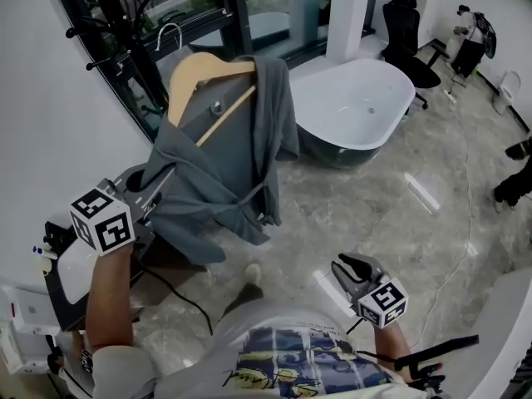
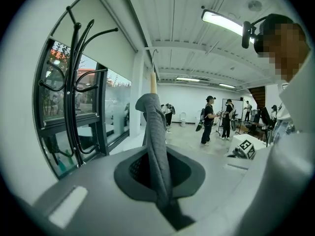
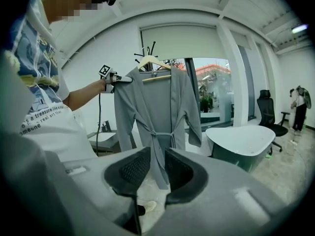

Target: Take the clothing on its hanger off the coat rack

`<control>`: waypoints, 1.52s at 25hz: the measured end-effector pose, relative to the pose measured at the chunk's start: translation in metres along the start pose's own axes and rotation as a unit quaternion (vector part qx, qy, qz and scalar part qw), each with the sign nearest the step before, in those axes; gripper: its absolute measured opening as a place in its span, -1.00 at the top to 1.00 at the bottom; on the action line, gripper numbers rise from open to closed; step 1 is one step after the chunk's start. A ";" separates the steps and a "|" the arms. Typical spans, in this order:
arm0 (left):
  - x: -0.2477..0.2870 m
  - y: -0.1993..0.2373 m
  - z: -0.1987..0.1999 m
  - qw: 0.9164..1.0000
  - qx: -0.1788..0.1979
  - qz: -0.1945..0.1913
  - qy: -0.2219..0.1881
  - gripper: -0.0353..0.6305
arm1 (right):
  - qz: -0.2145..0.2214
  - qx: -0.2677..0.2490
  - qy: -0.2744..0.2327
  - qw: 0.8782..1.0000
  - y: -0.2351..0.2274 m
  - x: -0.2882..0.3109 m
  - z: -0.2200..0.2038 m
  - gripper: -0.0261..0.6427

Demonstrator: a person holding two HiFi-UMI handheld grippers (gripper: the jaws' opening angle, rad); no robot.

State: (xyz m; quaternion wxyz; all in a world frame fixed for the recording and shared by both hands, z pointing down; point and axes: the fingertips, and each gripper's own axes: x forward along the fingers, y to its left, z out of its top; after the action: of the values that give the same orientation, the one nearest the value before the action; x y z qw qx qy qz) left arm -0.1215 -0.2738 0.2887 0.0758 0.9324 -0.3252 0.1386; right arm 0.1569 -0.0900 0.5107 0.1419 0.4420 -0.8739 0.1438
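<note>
Pinching the gray robe (image 1: pixel 224 165) at its shoulder with our left gripper (image 1: pixel 148 199), we are holding it up in the air. The jaws are pressed together on the cloth. The robe is hanging on its wooden hanger (image 1: pixel 204 71). The black coat rack (image 2: pixel 76 97) is standing by the window, and the robe is hanging apart from it. We are holding our right gripper (image 1: pixel 353 269) low, well away from the robe, with its jaws spread and nothing between them. A white bathtub (image 1: pixel 357 98) is sitting on the floor nearby.
</note>
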 end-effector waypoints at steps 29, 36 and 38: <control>-0.073 -0.166 -0.009 0.996 0.035 -0.077 -0.007 0.88 | 0.050 -0.027 0.018 0.998 0.034 -0.008 -0.019 0.91; -0.074 -0.188 -0.015 0.994 0.045 -0.099 -0.005 0.88 | 0.053 -0.030 0.016 0.998 0.035 -0.007 -0.020 0.91; -0.076 -0.196 -0.016 0.993 0.051 -0.104 -0.004 0.88 | 0.054 -0.032 0.021 0.998 0.035 -0.009 -0.023 0.91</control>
State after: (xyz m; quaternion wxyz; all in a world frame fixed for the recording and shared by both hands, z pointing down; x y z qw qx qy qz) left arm -0.0590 -0.0733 0.2700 0.0409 0.9644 -0.2188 0.1428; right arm 0.1359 -0.0552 0.5238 0.1661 0.3863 -0.8977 0.1320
